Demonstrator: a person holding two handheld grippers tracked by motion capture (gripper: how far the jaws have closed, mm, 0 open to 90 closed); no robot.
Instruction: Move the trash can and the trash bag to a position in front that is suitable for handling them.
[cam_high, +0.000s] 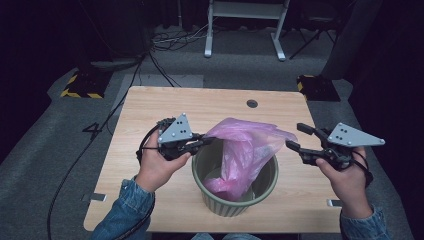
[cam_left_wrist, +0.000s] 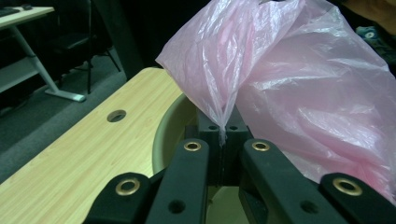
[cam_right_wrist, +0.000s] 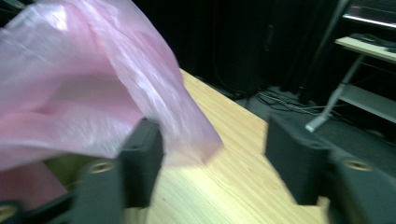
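Left hand-held gripper (cam_left_wrist: 223, 140) pinches crinkled translucent pink bag (cam_left_wrist: 299, 84).

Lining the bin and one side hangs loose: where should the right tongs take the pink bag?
Grip the bag by its free edge flap beside the open right tongs, coming from the right. The left tongs hold the opposite edge, and this flap sticks out above the bin.

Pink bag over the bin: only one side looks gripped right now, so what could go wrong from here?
1. The left gripper pinches only a thin edge of the pink bag; a tug could tear it or pull it free.
2. The right gripper is open with the bag's far edge loose beside one jaw, so that side may sag into the green bin.
3. Pulling sideways might tip or slide the bin on the table.
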